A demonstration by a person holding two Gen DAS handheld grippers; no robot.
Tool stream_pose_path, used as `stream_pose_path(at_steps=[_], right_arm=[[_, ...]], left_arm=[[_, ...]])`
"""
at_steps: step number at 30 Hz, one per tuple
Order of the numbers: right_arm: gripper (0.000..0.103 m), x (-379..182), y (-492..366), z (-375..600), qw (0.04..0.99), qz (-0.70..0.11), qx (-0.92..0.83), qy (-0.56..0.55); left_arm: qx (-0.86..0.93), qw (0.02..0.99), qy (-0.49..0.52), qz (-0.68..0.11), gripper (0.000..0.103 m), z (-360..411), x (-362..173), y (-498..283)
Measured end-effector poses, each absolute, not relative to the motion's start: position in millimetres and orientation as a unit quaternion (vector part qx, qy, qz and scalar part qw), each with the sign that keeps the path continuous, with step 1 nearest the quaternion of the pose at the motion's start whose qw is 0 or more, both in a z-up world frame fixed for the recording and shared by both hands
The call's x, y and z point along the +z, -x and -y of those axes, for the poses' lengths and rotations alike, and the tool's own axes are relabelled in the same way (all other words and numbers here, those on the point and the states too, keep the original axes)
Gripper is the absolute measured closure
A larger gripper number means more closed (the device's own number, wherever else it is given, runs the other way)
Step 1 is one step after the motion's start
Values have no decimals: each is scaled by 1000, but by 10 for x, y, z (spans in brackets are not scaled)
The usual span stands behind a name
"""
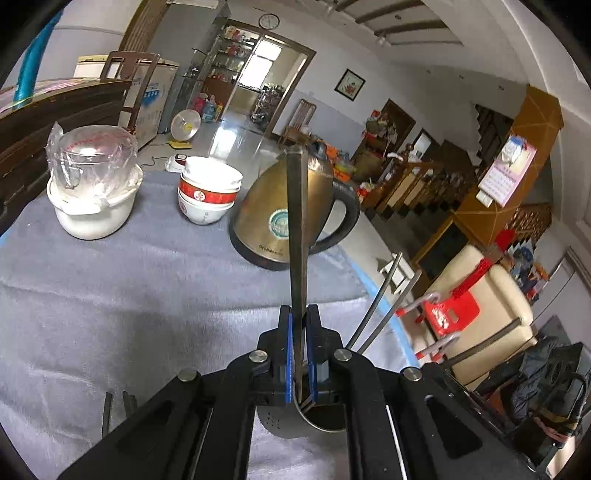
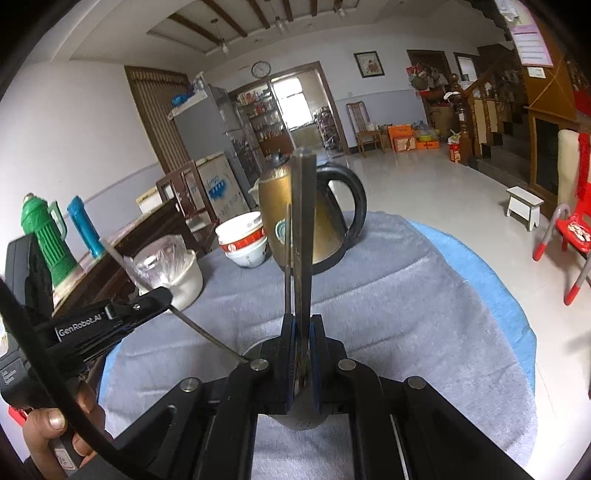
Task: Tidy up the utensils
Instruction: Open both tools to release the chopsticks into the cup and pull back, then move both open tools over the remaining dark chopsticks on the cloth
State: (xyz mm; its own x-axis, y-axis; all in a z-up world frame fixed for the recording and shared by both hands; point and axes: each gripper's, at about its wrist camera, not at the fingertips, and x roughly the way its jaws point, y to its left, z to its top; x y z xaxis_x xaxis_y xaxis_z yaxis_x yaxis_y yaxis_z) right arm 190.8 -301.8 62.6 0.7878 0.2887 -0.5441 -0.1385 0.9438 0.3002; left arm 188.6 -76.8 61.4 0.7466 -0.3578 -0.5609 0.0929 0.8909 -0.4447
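Left gripper pinches a flat metal utensil handle – upright, above a perforated metal holder on the grey cloth. Right gripper likewise clamps a utensil handle, kettle behind.

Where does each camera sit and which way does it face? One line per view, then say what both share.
Left wrist: rides the left gripper, shut on a flat metal utensil handle; looks across the grey cloth toward the kettle.
Right wrist: rides the right gripper, shut on utensil handles; the person's hand shows lower left.
Shared: kettle, stacked bowls, wall clock.
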Motion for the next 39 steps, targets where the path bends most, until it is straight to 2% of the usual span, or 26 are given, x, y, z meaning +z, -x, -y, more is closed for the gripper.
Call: stream_pose_path(at_steps=[22, 24, 26, 29, 32, 33, 36, 38, 39], right_arm=[[93, 431, -2137, 2931, 920, -353, 121, -116], [93, 425, -2159, 2945, 918, -356, 121, -122], [92, 423, -2169, 2958, 918, -359, 118, -124], [86, 443, -2160, 2980, 920, -355, 112, -124], [60, 489, -2141, 3020, 921, -349, 108, -131], [42, 520, -2117, 3033, 924, -343, 105, -133], [40, 609, -2038, 3077, 931, -326, 95, -133], [40, 674, -1953, 3137, 936, -313, 84, -140], [40, 705, -1902, 3168, 938, -306, 78, -143]], left_arm=[[-129, 898, 146, -394, 96, 1038, 463, -1967], [-123, 896, 148, -401, 90, 1036, 463, -1978], [-118, 896, 149, -402, 72, 1010, 485, -1961], [-117, 901, 156, -389, 58, 967, 570, -1897], [-117, 903, 162, -381, 56, 911, 666, -1843], [-115, 905, 163, -377, 56, 883, 698, -1815], [-105, 913, 170, -357, 49, 725, 824, -1678], [-93, 918, 182, -339, 37, 571, 897, -1549], [-85, 921, 189, -329, 35, 496, 928, -1477]])
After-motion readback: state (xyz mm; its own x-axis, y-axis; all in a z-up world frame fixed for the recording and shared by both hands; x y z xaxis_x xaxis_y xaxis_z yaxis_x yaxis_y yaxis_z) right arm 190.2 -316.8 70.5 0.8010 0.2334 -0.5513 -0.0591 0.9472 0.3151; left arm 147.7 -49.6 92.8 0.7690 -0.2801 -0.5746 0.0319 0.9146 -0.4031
